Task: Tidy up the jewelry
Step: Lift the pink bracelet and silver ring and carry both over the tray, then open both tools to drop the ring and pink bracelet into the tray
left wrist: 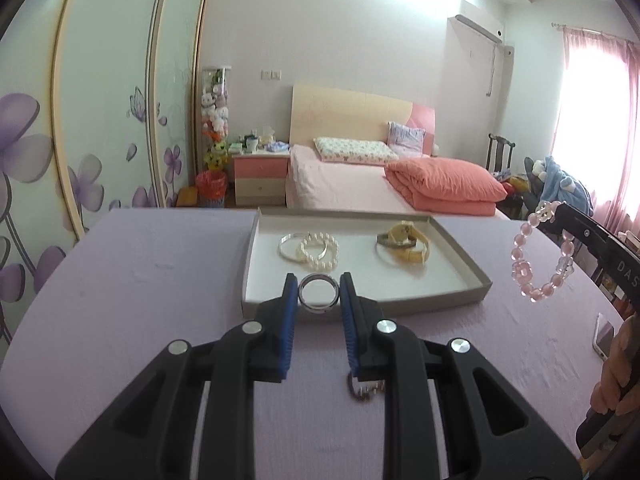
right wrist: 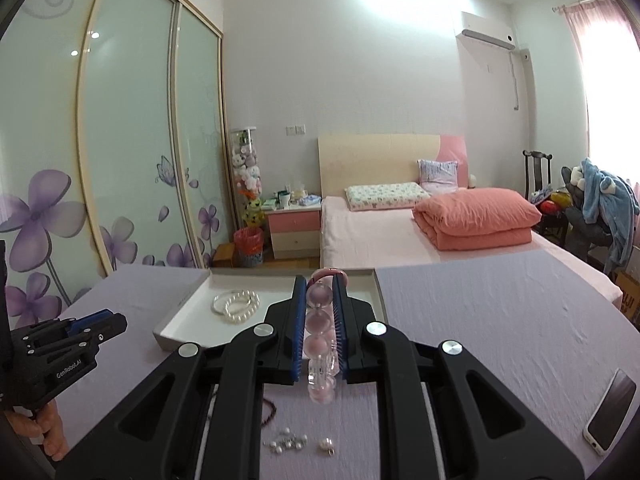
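Observation:
My left gripper is shut on a silver ring bangle, held over the near edge of the shallow grey tray. In the tray lie a silver bangle, a pearl bracelet and a yellow watch. My right gripper is shut on a pink bead bracelet, held above the tray; it shows hanging at the right in the left wrist view. A dark bead string lies on the cloth under my left gripper. The left gripper also shows in the right wrist view.
The table has a lilac cloth. Small pearl earrings and charms lie near my right gripper. A phone lies at the table's right edge. A bed and a wardrobe stand beyond.

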`<state>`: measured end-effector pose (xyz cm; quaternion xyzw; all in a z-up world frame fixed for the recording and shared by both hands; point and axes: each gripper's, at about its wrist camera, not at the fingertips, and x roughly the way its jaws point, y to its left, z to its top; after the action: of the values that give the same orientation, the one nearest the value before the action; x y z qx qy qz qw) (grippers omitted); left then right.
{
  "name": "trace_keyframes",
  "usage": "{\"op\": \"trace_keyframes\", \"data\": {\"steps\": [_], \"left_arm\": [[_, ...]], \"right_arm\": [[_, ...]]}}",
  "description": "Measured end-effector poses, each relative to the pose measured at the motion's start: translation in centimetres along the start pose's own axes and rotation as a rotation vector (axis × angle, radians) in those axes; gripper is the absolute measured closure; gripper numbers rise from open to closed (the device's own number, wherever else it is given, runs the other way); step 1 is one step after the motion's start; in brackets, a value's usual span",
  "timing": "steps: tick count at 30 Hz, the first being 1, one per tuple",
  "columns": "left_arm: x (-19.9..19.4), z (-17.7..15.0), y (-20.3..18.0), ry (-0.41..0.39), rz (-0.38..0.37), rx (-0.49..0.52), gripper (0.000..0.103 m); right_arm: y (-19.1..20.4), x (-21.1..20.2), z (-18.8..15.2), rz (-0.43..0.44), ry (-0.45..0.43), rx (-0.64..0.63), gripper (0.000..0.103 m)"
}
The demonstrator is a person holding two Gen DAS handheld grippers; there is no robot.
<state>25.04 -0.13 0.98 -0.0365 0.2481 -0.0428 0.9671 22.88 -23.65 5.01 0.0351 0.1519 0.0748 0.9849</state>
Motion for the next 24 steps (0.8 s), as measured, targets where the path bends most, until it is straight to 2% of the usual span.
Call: {"op": "trace_keyframes", "data": {"steps": [5, 16, 20, 24], "left_arm": [[1.2, 1.8, -0.5, -0.039, -0.002, 0.011, 0.081], [7.0, 5.4, -1.7, -0.091, 0.011, 0.03, 0.081], [9.5, 6.4, -2.1, -0.099, 0.011, 0.039, 0.081], [12.5, 6.9, -1.9, -0.072, 0.008, 0.012, 0.081]], "right_arm": [[0.3, 1.5, 1.0, 0.01, -0.01, 0.009, 0.089], [1.3, 7.1, 2.3, 0.013, -0.02, 0.022, 0.089], [1.4, 9.8, 2.0, 0.007, -0.001, 0.042, 0.089], [1.4, 12.7, 1.4, 0.001, 0.05, 0.061, 0.089]]}}
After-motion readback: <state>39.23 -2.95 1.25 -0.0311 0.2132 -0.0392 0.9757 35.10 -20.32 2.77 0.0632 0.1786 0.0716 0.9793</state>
